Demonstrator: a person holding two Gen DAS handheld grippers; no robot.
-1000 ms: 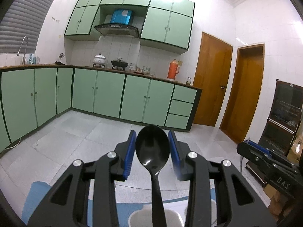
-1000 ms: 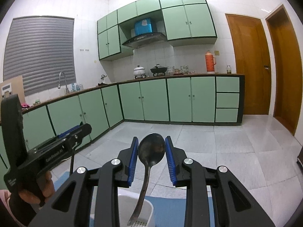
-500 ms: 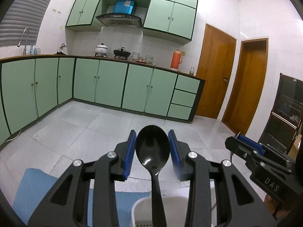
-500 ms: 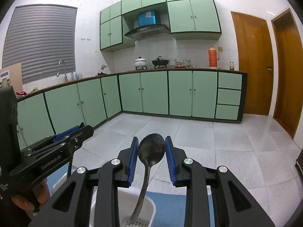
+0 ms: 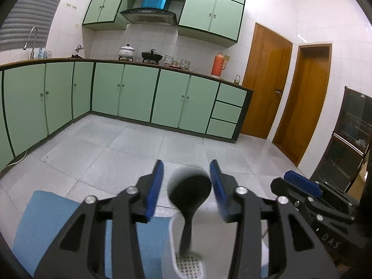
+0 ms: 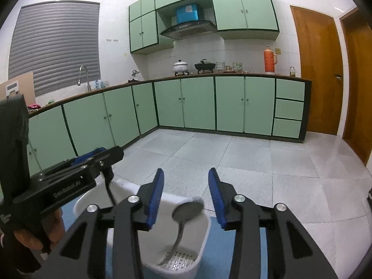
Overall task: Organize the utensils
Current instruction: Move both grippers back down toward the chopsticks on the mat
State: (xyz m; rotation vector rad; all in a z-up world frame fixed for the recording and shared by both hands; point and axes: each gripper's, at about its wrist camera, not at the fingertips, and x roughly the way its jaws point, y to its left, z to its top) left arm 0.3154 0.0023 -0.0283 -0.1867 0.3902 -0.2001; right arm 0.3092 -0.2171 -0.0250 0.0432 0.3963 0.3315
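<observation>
My left gripper (image 5: 186, 186) is open; a black spoon (image 5: 188, 193), blurred, stands loose between its blue pads with its handle down in a white perforated utensil holder (image 5: 186, 265). My right gripper (image 6: 184, 195) is open too; a metal spoon (image 6: 186, 211) leans inside the same white holder (image 6: 204, 239), its handle on the perforated bottom. The left gripper shows at the left of the right wrist view (image 6: 69, 181). The right gripper shows at the right of the left wrist view (image 5: 309, 197).
The holder stands on a blue mat (image 5: 46, 223) on a table. Beyond are a grey tiled floor (image 6: 255, 158), green cabinets (image 5: 139, 97), brown doors (image 5: 262, 81) and a dark cabinet (image 5: 348, 139) at the right.
Both grippers have opened and let go of their spoons. The black spoon and the metal spoon have dropped lower into the white holder. Both views have tilted down toward the holder.
</observation>
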